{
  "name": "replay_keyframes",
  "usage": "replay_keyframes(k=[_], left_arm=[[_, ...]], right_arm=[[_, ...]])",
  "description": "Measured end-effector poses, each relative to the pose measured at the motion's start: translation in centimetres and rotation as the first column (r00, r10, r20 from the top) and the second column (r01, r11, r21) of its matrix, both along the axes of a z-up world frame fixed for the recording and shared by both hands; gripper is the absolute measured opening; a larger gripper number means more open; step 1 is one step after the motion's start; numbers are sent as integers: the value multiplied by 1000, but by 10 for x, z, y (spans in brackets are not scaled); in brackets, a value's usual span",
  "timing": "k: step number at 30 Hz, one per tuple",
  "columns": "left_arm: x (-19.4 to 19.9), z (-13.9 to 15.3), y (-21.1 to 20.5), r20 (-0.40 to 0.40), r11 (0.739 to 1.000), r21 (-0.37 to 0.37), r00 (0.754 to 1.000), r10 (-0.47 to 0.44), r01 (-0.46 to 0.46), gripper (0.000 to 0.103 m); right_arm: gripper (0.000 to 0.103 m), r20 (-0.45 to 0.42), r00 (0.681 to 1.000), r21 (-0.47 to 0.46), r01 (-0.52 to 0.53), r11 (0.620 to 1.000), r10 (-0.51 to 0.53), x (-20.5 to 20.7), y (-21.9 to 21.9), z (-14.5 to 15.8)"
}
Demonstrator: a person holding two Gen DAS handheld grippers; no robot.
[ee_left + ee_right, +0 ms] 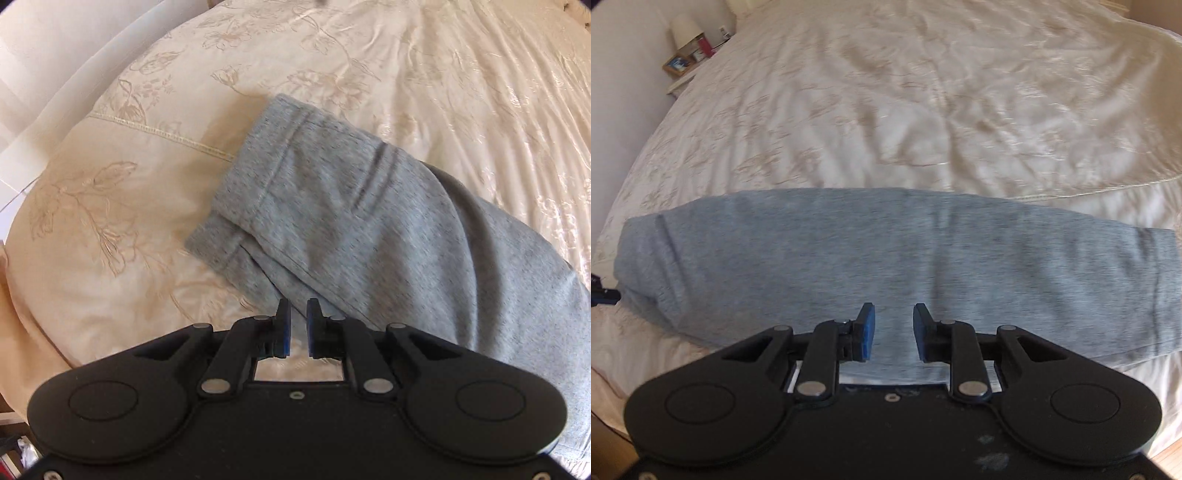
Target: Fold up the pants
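Observation:
Grey heathered pants [369, 229] lie folded lengthwise on a cream floral bedspread [110, 184]. Their hemmed cuffs [236, 206] point to the upper left in the left wrist view. My left gripper [298, 308] hovers over the near edge of the legs, its blue pads a narrow gap apart with nothing pinched. In the right wrist view the pants [886, 251] stretch across the bedspread [886, 110] from left to right. My right gripper [894, 315] hangs above their near middle, open, with fabric visible below the gap but not clamped.
A bedside table [687, 55] with a lamp and a framed picture stands at the far left corner of the bed. A pale curtain or wall [55, 55] runs along the bed's left side. Wooden floor [1167, 456] shows at the lower right.

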State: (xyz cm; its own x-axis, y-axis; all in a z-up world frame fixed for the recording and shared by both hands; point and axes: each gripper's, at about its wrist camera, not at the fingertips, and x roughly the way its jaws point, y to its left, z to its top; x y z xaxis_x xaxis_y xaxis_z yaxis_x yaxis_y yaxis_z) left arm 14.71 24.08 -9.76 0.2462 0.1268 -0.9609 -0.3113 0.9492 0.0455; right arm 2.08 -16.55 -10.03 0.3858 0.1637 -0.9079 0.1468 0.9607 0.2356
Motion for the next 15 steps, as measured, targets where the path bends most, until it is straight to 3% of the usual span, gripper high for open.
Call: replay_keyframes(k=[8,12,15], left_arm=[[45,-20,51,-27,988,45,989,-146,147,16],[62,-47,62,-120,974,71,971,-208,217,18],[66,-64,71,-170,972,46,961,-219,230,18]], right_arm=[[26,19,987,199,-163,966,163,40,191,-6],[27,6,978,233,-203,951,207,57,256,-19],[32,-3,977,243,-206,948,213,63,290,-26]])
